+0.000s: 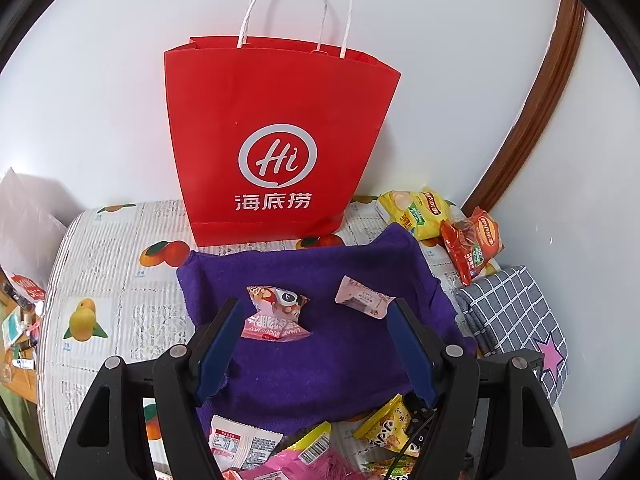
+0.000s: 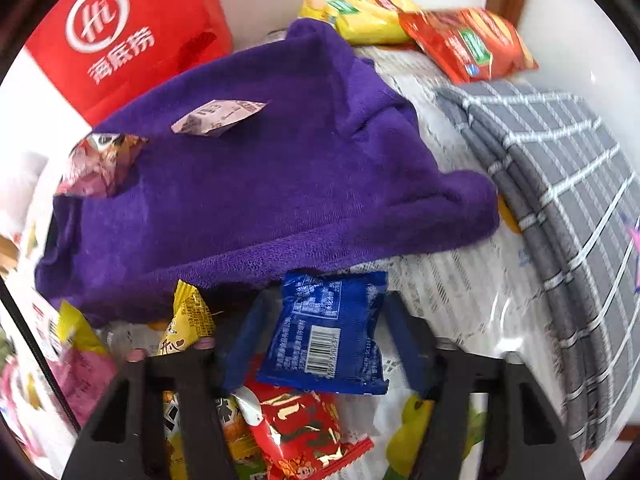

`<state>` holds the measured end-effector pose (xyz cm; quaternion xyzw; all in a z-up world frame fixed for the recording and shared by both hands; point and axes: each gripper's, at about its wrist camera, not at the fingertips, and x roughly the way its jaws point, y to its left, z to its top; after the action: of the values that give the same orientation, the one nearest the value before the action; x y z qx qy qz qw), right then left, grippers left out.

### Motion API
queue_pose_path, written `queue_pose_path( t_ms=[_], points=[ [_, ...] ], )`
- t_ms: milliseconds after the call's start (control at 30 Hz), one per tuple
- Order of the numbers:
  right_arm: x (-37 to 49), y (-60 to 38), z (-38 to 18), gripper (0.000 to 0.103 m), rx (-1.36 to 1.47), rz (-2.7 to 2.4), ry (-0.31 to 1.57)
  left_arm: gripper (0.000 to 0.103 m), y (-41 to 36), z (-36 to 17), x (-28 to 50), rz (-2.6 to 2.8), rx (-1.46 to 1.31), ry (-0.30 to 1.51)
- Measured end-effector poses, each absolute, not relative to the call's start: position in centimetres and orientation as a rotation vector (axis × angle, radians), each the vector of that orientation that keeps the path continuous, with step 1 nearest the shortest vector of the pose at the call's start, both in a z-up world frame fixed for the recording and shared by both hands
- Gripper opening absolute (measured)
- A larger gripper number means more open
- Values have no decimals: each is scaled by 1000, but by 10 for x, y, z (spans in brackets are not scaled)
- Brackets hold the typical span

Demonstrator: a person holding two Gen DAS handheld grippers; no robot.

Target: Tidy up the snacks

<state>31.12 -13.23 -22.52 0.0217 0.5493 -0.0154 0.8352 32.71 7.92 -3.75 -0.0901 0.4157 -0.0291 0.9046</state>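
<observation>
A purple towel (image 1: 320, 344) lies on the table before a red paper bag (image 1: 276, 140). On it lie a pink snack packet (image 1: 276, 312) and a small pale packet (image 1: 362, 298). My left gripper (image 1: 316, 312) is open and empty above the towel, the pink packet by its left finger. My right gripper (image 2: 320, 296) stands with its jaws wide around a blue snack packet (image 2: 326, 332); whether it grips is unclear. The towel (image 2: 260, 184), both packets (image 2: 218, 116) and the bag (image 2: 120, 32) show in the right wrist view.
A yellow chip bag (image 1: 416, 210) and a red chip bag (image 1: 474, 242) lie at the back right. A folded grey checked cloth (image 1: 516, 312) lies on the right. Several loose snacks (image 1: 280, 448) pile near the front edge, including a red packet (image 2: 304, 432).
</observation>
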Motion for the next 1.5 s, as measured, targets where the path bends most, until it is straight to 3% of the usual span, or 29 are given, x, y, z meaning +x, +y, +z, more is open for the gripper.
queue_pose_path(
  t_ms=[33,200,567,1033,1300,1500],
  points=[
    [311,-131,-225,45,37,-23,1160,72,80,-37,327,-60,-187,858],
    [304,-142,-220,39,73,26,1152,72,80,-37,326,-59,-193,858],
    [280,-166,-221,39,6,34,1110,72,77,-35,324,-60,-190,855],
    [246,-175,-224,44,-39,83,898,72,69,-31,320,-31,-159,832],
    [254,-174,-222,45,-44,81,901,72,65,-19,308,-16,-112,780],
    [252,-174,-221,45,-44,81,902,72,104,-24,289,34,-189,798]
  ],
)
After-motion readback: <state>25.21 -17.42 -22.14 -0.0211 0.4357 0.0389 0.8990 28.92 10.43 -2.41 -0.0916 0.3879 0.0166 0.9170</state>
